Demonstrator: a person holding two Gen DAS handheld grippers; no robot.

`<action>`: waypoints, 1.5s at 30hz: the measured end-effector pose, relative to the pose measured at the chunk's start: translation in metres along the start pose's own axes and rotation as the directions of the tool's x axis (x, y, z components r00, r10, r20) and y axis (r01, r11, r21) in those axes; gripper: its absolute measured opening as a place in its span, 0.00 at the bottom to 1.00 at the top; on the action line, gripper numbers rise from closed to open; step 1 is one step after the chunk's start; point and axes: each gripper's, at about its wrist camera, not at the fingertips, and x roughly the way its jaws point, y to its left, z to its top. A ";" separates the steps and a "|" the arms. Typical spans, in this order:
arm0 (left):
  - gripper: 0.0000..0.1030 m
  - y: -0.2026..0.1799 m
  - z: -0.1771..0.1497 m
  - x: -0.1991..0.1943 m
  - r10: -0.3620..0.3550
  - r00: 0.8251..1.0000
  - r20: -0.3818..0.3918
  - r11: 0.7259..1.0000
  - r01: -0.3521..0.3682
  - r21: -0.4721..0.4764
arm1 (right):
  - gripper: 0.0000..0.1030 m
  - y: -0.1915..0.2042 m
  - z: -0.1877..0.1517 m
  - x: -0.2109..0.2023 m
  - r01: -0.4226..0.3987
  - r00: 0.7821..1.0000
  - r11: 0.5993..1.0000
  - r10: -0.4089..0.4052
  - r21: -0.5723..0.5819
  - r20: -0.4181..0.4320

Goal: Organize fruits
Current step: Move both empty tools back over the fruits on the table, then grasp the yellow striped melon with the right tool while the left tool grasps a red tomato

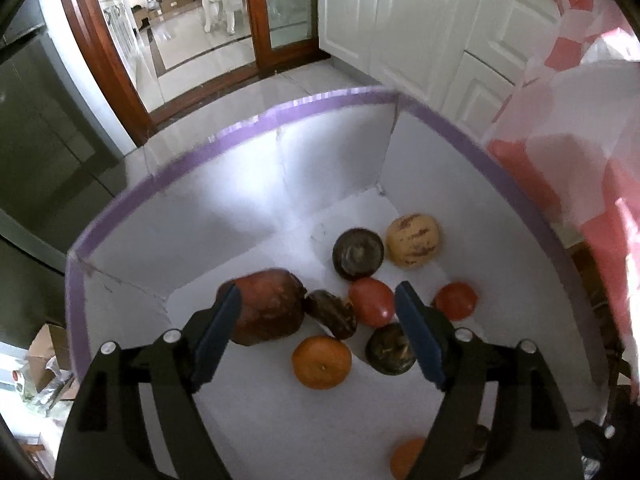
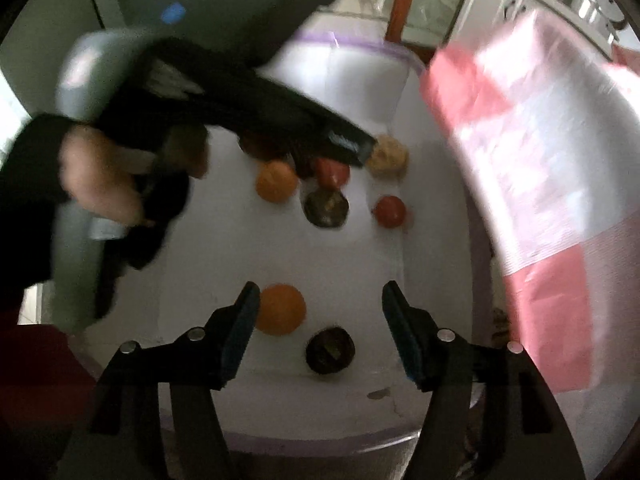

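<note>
Fruit lies loose on the floor of a white box [image 1: 224, 216] with a purple-taped rim; no item is held by either tool.

Left gripper [image 1: 318, 308]: jaws stand wide, nothing pressed between the pads; it points steeply down into the box; below the gap sit an orange [image 1: 321, 362] near the middle of the floor, a small dark fruit [image 1: 332, 314] just beyond it, and a red tomato [image 1: 371, 302]; a large reddish-brown fruit [image 1: 270, 306] lies partly behind the left finger, toward the box's left wall; a dark round fruit [image 1: 390, 350] lies partly behind the right finger; further on, toward the far right corner, another dark fruit [image 1: 358, 254] sits just beside a pale yellow streaked one [image 1: 414, 246]; a second tomato [image 1: 456, 300] lies apart, near the right wall.

Right gripper [image 2: 318, 300]: jaws also wide and empty; it hangs over the near edge of the box; a second orange [image 2: 280, 310] sits just inside its left finger, and a dark fruit [image 2: 330, 350] lies under the gap, closer to the near edge; both are round, so no long axis matters for a grasp.

Judgement: each tool is nearer its own cluster; the right one to the near-edge pair, the left one to the central group; the hand [image 2: 100, 176] carrying the left tool shows blurred in the right wrist view, up-left of the fruit.

Pink and white sheet [image 1: 580, 128] hangs beyond the box's right wall.
</note>
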 end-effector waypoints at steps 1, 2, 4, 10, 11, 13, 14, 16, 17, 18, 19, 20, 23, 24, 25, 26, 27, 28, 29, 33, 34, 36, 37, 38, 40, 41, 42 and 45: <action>0.77 0.000 0.003 -0.003 0.002 1.000 0.008 1.000 -0.002 0.002 | 0.64 0.001 0.001 -0.009 -0.007 1.000 1.000 0.007 -0.005 0.028; 0.77 0.000 0.008 -0.009 0.004 1.000 0.023 1.000 -0.004 0.002 | 0.64 0.001 0.003 -0.021 -0.011 0.998 1.000 0.012 -0.012 0.059; 0.77 0.003 0.019 -0.024 0.014 0.997 0.072 1.000 -0.013 -0.009 | 0.64 -0.004 0.007 -0.053 -0.049 0.988 0.999 0.049 -0.001 0.147; 0.89 -0.016 0.051 -0.094 0.009 0.960 0.279 0.998 0.006 -0.055 | 0.78 -0.046 -0.003 -0.154 -0.082 0.912 0.989 0.025 0.122 0.410; 0.90 -0.024 0.054 -0.104 -0.012 0.953 0.302 0.999 0.024 -0.037 | 0.81 -0.060 -0.011 -0.173 -0.050 0.892 0.985 -0.031 0.166 0.450; 0.94 -0.054 0.059 -0.131 -0.091 0.933 0.349 0.996 0.079 0.047 | 0.84 -0.076 -0.025 -0.192 -0.001 0.869 0.973 -0.113 0.229 0.481; 0.96 -0.071 0.061 -0.141 -0.132 0.923 0.361 0.990 0.105 0.095 | 0.84 -0.091 -0.038 -0.204 0.026 0.856 0.960 -0.166 0.279 0.490; 0.98 -0.105 0.059 -0.158 -0.209 0.908 0.363 0.972 0.153 0.176 | 0.84 -0.113 -0.062 -0.218 0.058 0.839 0.931 -0.241 0.360 0.488; 0.98 -0.126 0.059 -0.167 -0.263 0.899 0.351 0.956 0.193 0.222 | 0.84 -0.130 -0.079 -0.227 0.083 0.826 0.903 -0.299 0.422 0.478; 0.98 -0.146 0.059 -0.174 -0.315 0.890 0.329 0.936 0.235 0.261 | 0.84 -0.145 -0.094 -0.230 0.101 0.818 0.878 -0.341 0.468 0.463; 0.98 -0.165 0.060 -0.181 -0.360 0.881 0.307 0.917 0.274 0.290 | 0.84 -0.159 -0.108 -0.232 0.119 0.811 0.850 -0.382 0.514 0.443; 0.98 -0.189 0.061 -0.186 -0.407 0.869 0.283 0.893 0.314 0.321 | 0.84 -0.177 -0.128 -0.237 0.146 0.802 0.804 -0.437 0.576 0.407; 0.98 -0.262 0.069 -0.193 -0.478 0.847 0.233 0.845 0.370 0.387 | 0.84 -0.220 -0.175 -0.250 0.179 0.788 0.676 -0.533 0.715 0.307; 0.98 -0.286 0.070 -0.192 -0.486 0.845 0.223 0.836 0.375 0.401 | 0.84 -0.236 -0.193 -0.254 0.179 0.787 0.634 -0.551 0.752 0.277; 0.98 -0.317 0.073 -0.189 -0.496 0.844 0.206 0.824 0.383 0.418 | 0.84 -0.248 -0.209 -0.255 0.178 0.784 0.597 -0.566 0.782 0.254; 0.98 -0.339 0.075 -0.185 -0.503 0.843 0.191 0.816 0.390 0.426 | 0.84 -0.265 -0.232 -0.257 0.170 0.781 0.551 -0.581 0.817 0.229; 0.98 -0.361 0.076 -0.181 -0.512 0.840 0.179 0.808 0.401 0.431 | 0.84 -0.276 -0.246 -0.261 0.162 0.781 0.518 -0.588 0.840 0.212; 0.98 -0.383 0.076 -0.179 -0.522 0.836 0.170 0.801 0.412 0.435 | 0.84 -0.287 -0.260 -0.262 0.158 0.781 0.486 -0.594 0.859 0.193; 0.98 -0.410 0.077 -0.174 -0.527 0.834 0.161 0.796 0.419 0.436 | 0.84 -0.305 -0.278 -0.266 0.163 0.778 0.441 -0.608 0.883 0.160; 0.98 -0.478 0.088 -0.153 -0.539 0.823 0.179 0.807 0.444 0.388 | 0.84 -0.358 -0.309 -0.266 0.153 0.764 0.352 -0.635 0.923 0.116; 0.98 -0.491 0.091 -0.150 -0.541 0.820 0.188 0.815 0.457 0.356 | 0.84 -0.365 -0.313 -0.269 0.148 0.758 0.337 -0.643 0.930 0.113; 0.98 -0.512 0.099 -0.145 -0.550 0.812 0.195 0.823 0.487 0.294 | 0.84 -0.393 -0.317 -0.271 0.143 0.745 0.310 -0.659 0.940 0.104; 0.98 -0.521 0.103 -0.144 -0.550 0.809 0.206 0.827 0.493 0.272 | 0.84 -0.407 -0.320 -0.271 0.142 0.739 0.291 -0.668 0.946 0.094; 0.98 -0.529 0.108 -0.144 -0.547 0.806 0.226 0.832 0.495 0.250 | 0.84 -0.417 -0.322 -0.271 0.139 0.733 0.274 -0.674 0.952 0.087; 0.98 -0.534 0.117 -0.145 -0.544 0.797 0.262 0.838 0.499 0.221 | 0.84 -0.429 -0.322 -0.271 0.129 0.728 0.251 -0.681 0.959 0.080; 0.98 -0.537 0.122 -0.143 -0.547 0.789 0.280 0.837 0.508 0.204 | 0.84 -0.440 -0.323 -0.268 0.124 0.729 0.239 -0.680 0.963 0.075; 0.98 -0.538 0.125 -0.141 -0.553 0.781 0.289 0.833 0.518 0.194 | 0.84 -0.449 -0.323 -0.265 0.122 0.733 0.231 -0.677 0.965 0.070; 0.98 -0.538 0.129 -0.128 -0.557 0.785 0.273 0.830 0.516 0.211 | 0.84 -0.475 -0.315 -0.254 0.135 0.748 0.231 -0.661 0.964 0.053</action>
